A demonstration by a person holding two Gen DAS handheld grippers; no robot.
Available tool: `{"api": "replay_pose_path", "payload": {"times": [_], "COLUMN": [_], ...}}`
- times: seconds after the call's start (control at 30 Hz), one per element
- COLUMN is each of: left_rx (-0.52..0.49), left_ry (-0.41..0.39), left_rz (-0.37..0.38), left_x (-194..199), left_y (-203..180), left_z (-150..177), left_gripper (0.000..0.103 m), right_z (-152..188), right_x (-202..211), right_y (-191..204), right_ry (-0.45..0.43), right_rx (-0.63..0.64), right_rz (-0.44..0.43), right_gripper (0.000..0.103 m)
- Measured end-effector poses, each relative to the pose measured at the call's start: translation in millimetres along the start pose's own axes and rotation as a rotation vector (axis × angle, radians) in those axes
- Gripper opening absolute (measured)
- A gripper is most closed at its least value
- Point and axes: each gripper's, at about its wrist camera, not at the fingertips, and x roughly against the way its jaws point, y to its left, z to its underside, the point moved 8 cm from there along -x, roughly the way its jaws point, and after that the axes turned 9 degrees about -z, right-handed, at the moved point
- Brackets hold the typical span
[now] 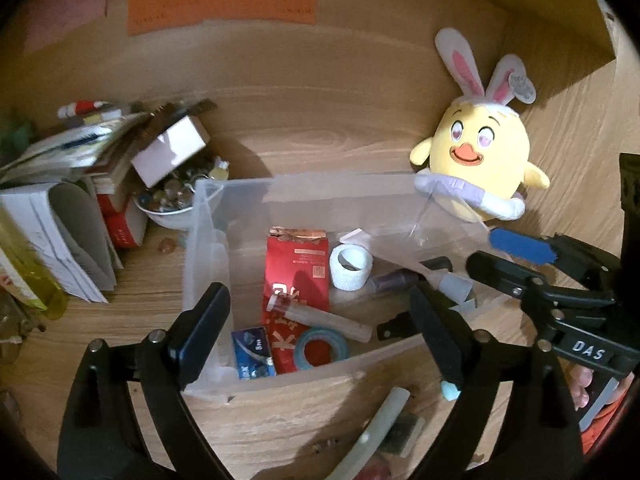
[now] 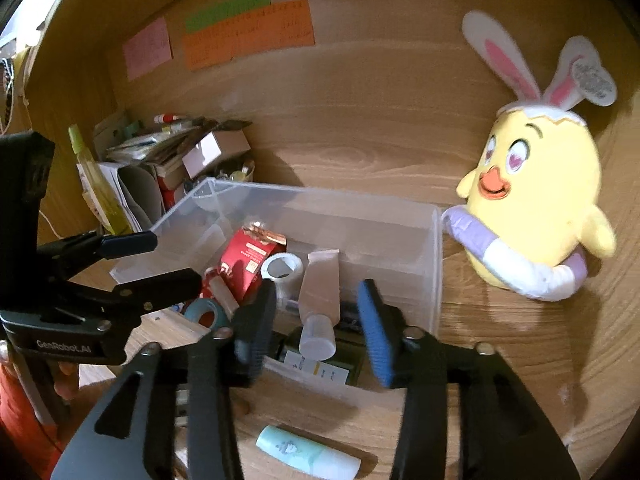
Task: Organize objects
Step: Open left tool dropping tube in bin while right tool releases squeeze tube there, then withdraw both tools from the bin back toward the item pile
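Observation:
A clear plastic bin (image 1: pixel 208 240) (image 2: pixel 436 264) stands on the wooden desk. It holds a red packet (image 1: pixel 296 264) (image 2: pixel 240 264), a white tape roll (image 1: pixel 351 267) (image 2: pixel 282 268), a blue tape roll (image 1: pixel 322 348) (image 2: pixel 206 314), a blue box (image 1: pixel 253 353), a clear tube (image 1: pixel 320 318) and a pinkish tube (image 2: pixel 320 300). My left gripper (image 1: pixel 320 332) (image 2: pixel 168 260) is open above the bin's near side. My right gripper (image 2: pixel 316 320) (image 1: pixel 508 256) is open over the bin's right end, with the pinkish tube between its fingers but not gripped.
A yellow chick plush with rabbit ears (image 1: pixel 480 160) (image 2: pixel 540 208) sits right of the bin. Books, papers, a white box and a bowl of small items (image 1: pixel 172 200) crowd the left. A pale green tube (image 2: pixel 308 454) (image 1: pixel 376 432) lies on the desk in front.

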Motion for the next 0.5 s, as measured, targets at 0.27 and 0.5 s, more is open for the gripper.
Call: {"api": "replay_pose_path", "payload": {"times": [0.27,0.5], "left_rx": [0.011,0.011], "left_ry": [-0.019,0.003], "left_rz": [-0.007,-0.018], "left_x": [24.0,34.1], "left_y": [16.4,32.9], "left_z": [8.7,31.0], "left_gripper": [0.094,0.094], "right_z": [4.7,16.7], "right_x": [30.0,45.5], "right_y": [5.1,5.6], "right_ry": [-0.042,-0.053], "right_rx": [0.002,-0.012], "right_rz": [0.044,0.076], "right_gripper": [0.072,0.081]}}
